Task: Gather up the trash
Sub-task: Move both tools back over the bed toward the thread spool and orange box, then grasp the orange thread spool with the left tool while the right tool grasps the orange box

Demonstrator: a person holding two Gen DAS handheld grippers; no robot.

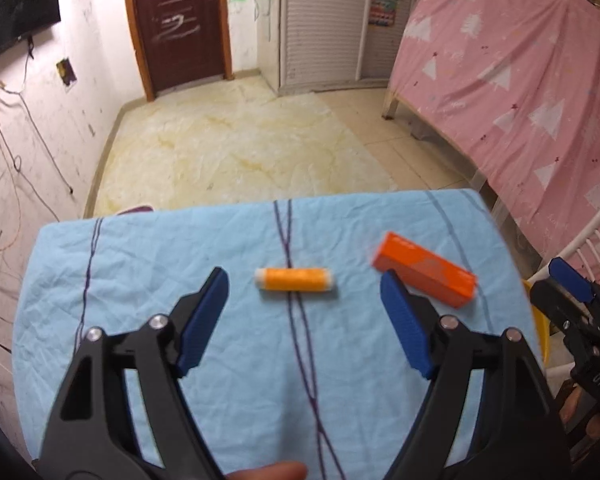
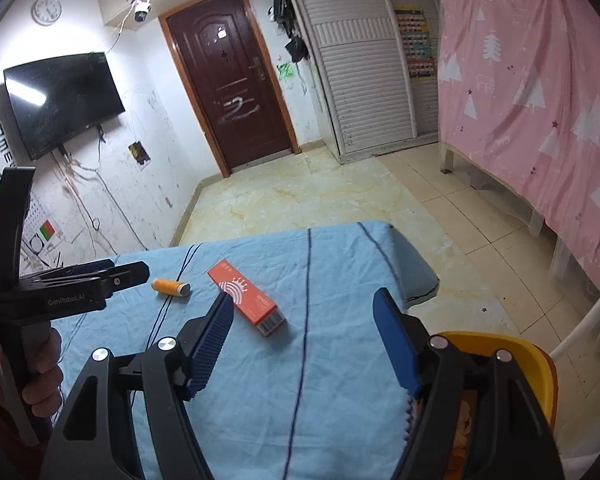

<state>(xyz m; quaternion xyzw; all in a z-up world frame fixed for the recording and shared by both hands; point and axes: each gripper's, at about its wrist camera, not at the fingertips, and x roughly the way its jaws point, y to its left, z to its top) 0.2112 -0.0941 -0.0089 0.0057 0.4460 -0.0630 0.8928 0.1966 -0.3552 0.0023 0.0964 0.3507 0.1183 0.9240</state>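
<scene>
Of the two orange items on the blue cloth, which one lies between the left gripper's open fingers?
The orange spool: a small cylinder with white ends, centred ahead of the left gripper. The orange box is flat, rectangular, and off to its right.

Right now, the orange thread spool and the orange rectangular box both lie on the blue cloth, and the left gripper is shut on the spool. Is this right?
Not quite. The left gripper is open, and it holds nothing: in the left wrist view the orange thread spool lies free on the blue cloth, ahead of the spread fingers. The orange rectangular box does lie on the cloth too.
</scene>
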